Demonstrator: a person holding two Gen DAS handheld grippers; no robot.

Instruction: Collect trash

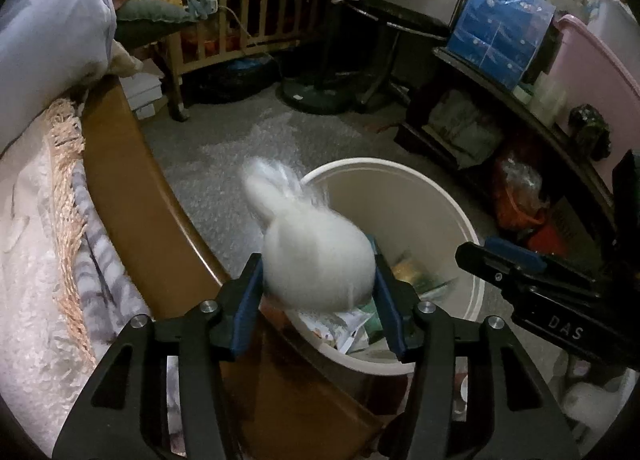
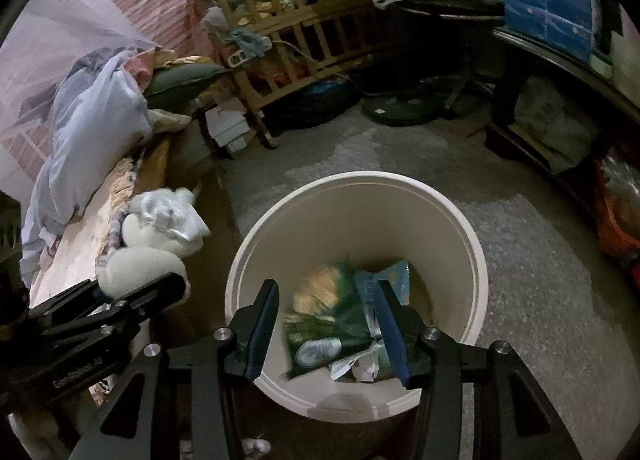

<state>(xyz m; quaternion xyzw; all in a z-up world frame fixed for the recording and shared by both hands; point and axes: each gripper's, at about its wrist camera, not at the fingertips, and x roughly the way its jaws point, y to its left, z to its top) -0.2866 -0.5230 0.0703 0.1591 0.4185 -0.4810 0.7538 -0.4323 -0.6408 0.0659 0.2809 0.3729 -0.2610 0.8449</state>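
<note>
A cream round trash bin (image 1: 460, 220) (image 2: 476, 252) stands on the grey floor beside the bed. It holds a green snack wrapper (image 2: 328, 312), a blue wrapper (image 2: 396, 272) and crumpled paper. My left gripper (image 1: 318, 272) is shut on a white wad of trash (image 1: 316, 260), blurred, at the bin's near left rim; in the right wrist view the wad (image 2: 148, 260) sits at the left with silvery plastic on top. My right gripper (image 2: 326, 324) is open and empty, directly above the bin's mouth. It also shows in the left wrist view (image 1: 540, 276) at the right.
The bed with a wooden side board (image 1: 132, 188) and blankets lies to the left. A wooden crib (image 2: 296, 28) and a fan base (image 2: 404, 108) stand at the back. A dark shelf (image 1: 500, 108) with bags is on the right.
</note>
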